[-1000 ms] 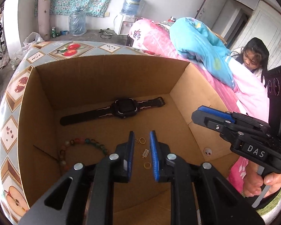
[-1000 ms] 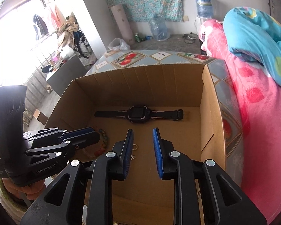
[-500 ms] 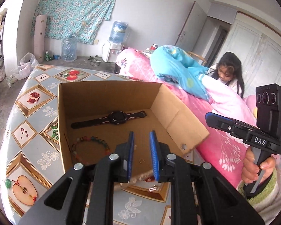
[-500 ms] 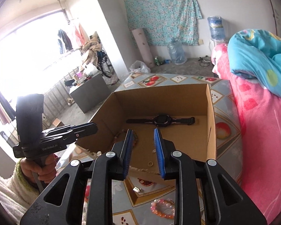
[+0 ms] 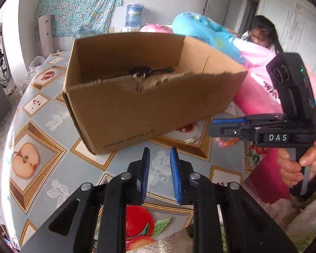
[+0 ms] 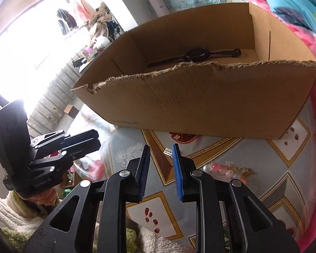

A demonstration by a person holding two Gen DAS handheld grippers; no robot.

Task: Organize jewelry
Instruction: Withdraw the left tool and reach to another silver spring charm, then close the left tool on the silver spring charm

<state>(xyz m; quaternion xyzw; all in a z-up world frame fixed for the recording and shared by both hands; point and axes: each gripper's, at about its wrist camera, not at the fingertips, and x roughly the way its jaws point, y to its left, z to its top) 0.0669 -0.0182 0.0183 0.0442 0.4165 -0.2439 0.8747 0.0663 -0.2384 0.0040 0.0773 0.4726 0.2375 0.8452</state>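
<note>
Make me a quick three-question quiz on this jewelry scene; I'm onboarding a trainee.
1. True or false: the black watch lies inside the cardboard box.
2. Where is the pink bead bracelet? A) in the box B) on the fruit-print tablecloth, outside the box C) on the bed
3. Fill in: the box's near top edge is ____.
Key: 1 true; 2 B; 3 torn.

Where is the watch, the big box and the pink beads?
watch [image 6: 194, 55]: right wrist view, on its dark face.
box [image 5: 149, 109]: left wrist view, on its near wall.
pink beads [image 6: 216, 166]: right wrist view, on one bead.
</note>
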